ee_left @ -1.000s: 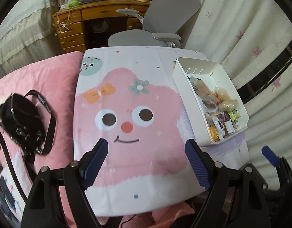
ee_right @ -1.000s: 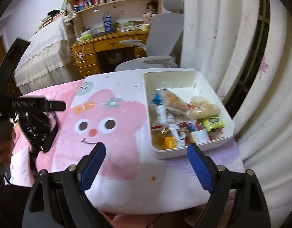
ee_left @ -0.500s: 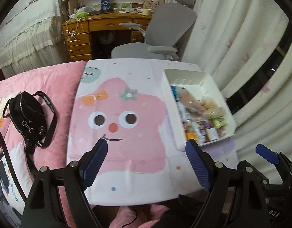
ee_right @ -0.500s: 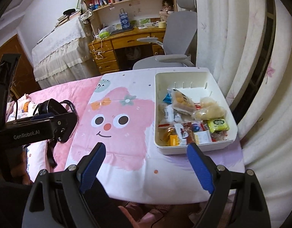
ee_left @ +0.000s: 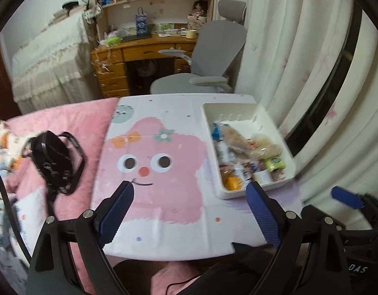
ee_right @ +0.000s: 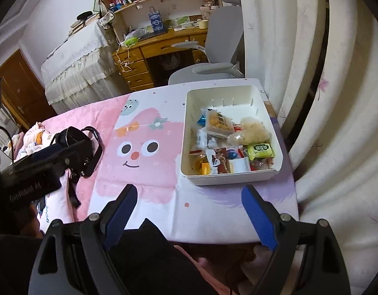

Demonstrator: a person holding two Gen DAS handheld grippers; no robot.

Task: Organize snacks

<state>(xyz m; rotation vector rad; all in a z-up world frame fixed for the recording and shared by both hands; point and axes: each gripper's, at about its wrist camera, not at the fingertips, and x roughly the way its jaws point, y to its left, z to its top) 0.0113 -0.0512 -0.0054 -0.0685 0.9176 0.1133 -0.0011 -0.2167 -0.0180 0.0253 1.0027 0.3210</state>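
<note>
While the left hand-held gripper [ee_left: 189,206] is opening, empty, and the right hand-held gripper [ee_right: 186,209] gapes empty, the white snack bin [ee_right: 238,179] sits at the counter's [ee_right: 213,216] right edge

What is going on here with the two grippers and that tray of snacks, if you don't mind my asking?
A person is holding a gripper in each hand over a small table with a pink cartoon cover. All the snack packets lie piled in the white tray at the table's right side. Neither gripper holds anything: the left gripper is empty with its jaws opening, and the right gripper is open, short of the tray. A black bag lies on the pink bedding beside the table.
</note>
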